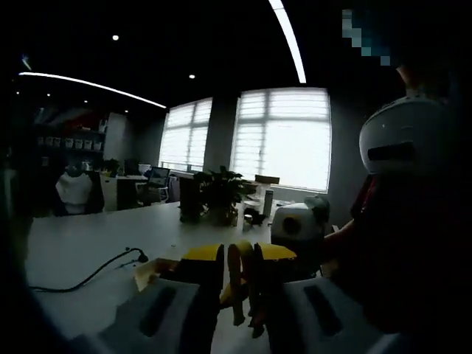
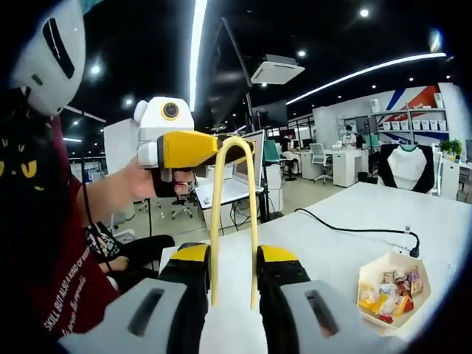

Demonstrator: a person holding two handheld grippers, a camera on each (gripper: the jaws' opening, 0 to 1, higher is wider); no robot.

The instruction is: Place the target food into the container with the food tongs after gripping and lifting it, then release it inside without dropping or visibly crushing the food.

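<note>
Yellow food tongs [image 2: 234, 214] stand between my right gripper's [image 2: 234, 269] yellow-tipped jaws, which press on both arms. The tongs' bent end [image 2: 237, 144] reaches up to my left gripper [image 2: 184, 147], held in a person's hand. In the left gripper view the tongs [image 1: 240, 284] sit between my left gripper's [image 1: 240, 258] jaws, which are shut on them, and the right gripper [image 1: 296, 227] shows just behind. A paper container [image 2: 391, 287] of mixed food pieces sits on the white table [image 2: 332, 251] at the lower right; its corner [image 1: 150, 273] peeks out left of my left jaw.
A black cable [image 2: 361, 225] runs across the table toward the container, its plug [image 1: 140, 257] lying on the tabletop. A potted plant [image 1: 221, 195] stands at the table's far edge. A person in a red shirt [image 2: 59, 287] and white helmet [image 1: 405, 136] is close by.
</note>
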